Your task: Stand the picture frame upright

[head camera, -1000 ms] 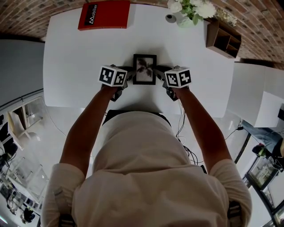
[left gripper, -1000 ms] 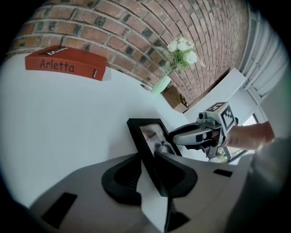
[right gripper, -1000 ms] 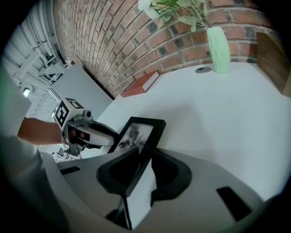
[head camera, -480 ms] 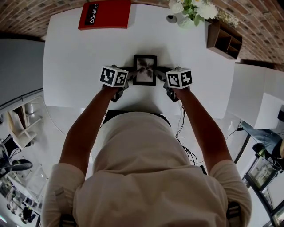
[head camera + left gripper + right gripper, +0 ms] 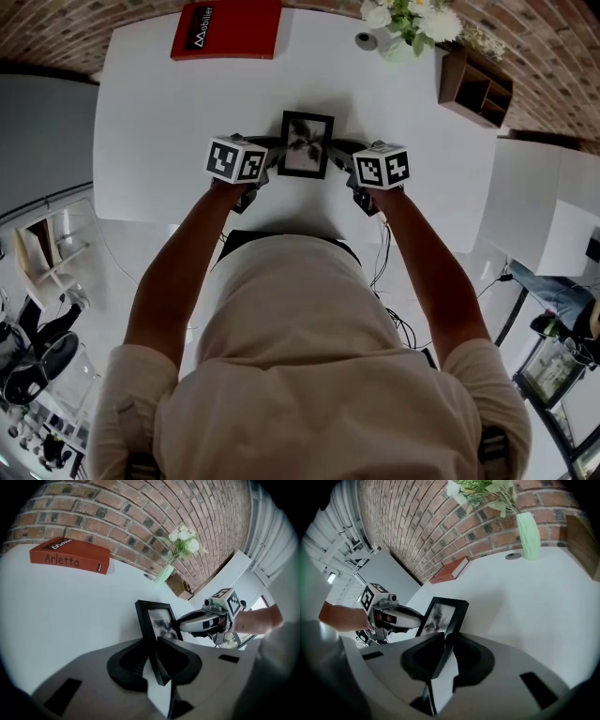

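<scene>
Above the table (image 5: 159,141), the frame (image 5: 306,144) between our grippers has only tipped slightly this past second, and with the left gripper (image 5: 152,648) and right gripper (image 5: 446,641) still clenched on its side edges, we judge the standing unfinished.

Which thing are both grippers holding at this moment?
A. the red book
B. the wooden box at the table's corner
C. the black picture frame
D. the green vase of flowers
C: the left gripper and the right gripper are each shut on one side edge of the picture frame, which sits between them on the white table.
</scene>
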`<state>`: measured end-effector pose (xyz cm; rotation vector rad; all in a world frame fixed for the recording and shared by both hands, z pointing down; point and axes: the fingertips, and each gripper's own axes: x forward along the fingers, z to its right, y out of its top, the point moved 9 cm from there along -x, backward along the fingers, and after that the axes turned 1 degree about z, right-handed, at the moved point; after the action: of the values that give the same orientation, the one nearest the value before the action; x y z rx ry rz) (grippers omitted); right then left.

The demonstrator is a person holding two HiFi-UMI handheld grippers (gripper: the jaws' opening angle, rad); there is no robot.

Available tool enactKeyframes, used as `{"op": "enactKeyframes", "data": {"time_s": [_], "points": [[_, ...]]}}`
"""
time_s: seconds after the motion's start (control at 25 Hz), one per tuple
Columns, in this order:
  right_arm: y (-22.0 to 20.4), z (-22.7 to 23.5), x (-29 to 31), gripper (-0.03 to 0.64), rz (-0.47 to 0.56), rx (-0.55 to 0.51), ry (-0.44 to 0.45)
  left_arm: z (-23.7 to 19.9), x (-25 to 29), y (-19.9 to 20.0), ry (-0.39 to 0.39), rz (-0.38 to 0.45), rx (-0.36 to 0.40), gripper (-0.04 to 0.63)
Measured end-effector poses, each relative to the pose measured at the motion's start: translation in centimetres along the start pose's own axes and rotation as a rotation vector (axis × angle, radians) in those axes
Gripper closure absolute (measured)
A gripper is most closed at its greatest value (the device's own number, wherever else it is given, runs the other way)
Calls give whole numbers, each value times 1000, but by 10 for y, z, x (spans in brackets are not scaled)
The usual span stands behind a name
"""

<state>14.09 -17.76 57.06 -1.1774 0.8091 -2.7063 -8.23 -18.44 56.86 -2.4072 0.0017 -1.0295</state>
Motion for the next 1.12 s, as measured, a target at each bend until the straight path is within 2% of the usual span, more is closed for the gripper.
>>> {"op": "enactKeyframes", "data": {"time_s": [1.12], "points": [[56, -33, -5, 566, 81, -228, 19, 0, -48, 31, 81, 119, 119, 538]]}}
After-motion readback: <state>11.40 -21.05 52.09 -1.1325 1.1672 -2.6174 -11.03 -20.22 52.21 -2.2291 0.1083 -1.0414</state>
